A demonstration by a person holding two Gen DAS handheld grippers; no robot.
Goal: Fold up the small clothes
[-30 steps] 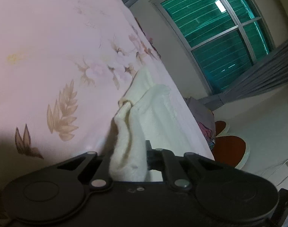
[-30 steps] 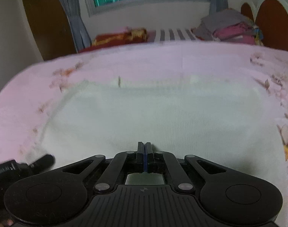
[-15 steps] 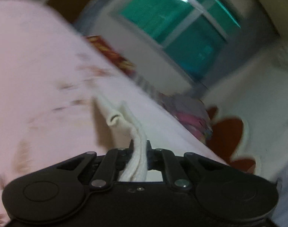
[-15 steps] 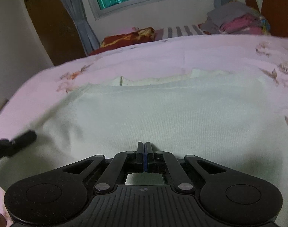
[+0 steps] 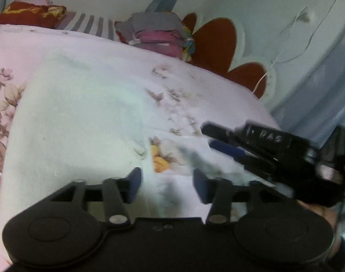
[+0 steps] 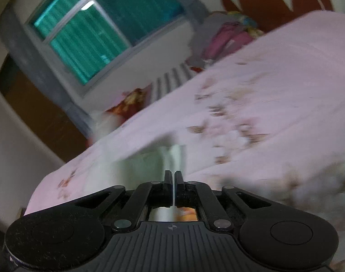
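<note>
**Desk:** The jaws first?

**Photographer:** The left gripper has its 2 fingers spread. They have just been opening, and only bedding shows between them. The right gripper has also just been opening. Its own camera shows only a thin slit of light between the pads, and nothing is pinched there.

**Desk:** Where is the garment?

**Photographer:** Reading left to right in the left wrist view, the white garment lies flat on the pink floral bedsheet, filling the left half of the frame. Its near right corner sits just beside the left gripper's left finger. Behind it a stack of folded clothes rests against the headboard. At far right the other gripper hovers low over the sheet, clear of the garment.

**Desk:** How will it handle?

**Photographer:** It looks like a soft, light knit that is limp rather than stiff, so it will likely sag and crease wherever it is lifted. I would pinch both layers at 2 corners of 1 edge, deep enough that the fabric cannot slip out.
</note>
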